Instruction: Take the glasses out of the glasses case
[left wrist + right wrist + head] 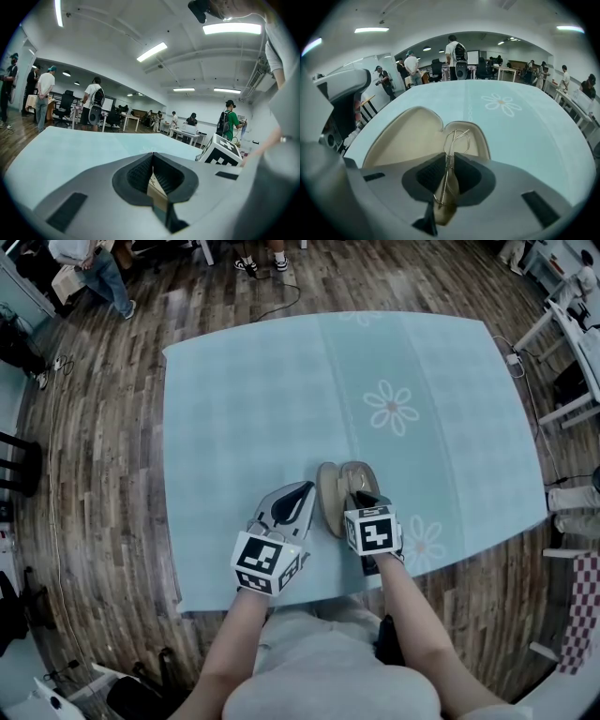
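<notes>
Head view: the open glasses case (330, 488) is flanked by 2 claws on the counter (244, 399). Left gripper view: the left claw (152, 159) is closed on a beige edge, seemingly the case's. Right gripper view: the glasses (456, 134), lying lengthwise in the case, are pinched by the right claw (449, 160).

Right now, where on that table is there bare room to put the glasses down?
Almost all of the tablecloth is bare: the far half beyond the glasses case, the left side, and the right side by the daisy prints. Only the near edge is crowded, where the left gripper and right gripper work at the case.
</notes>
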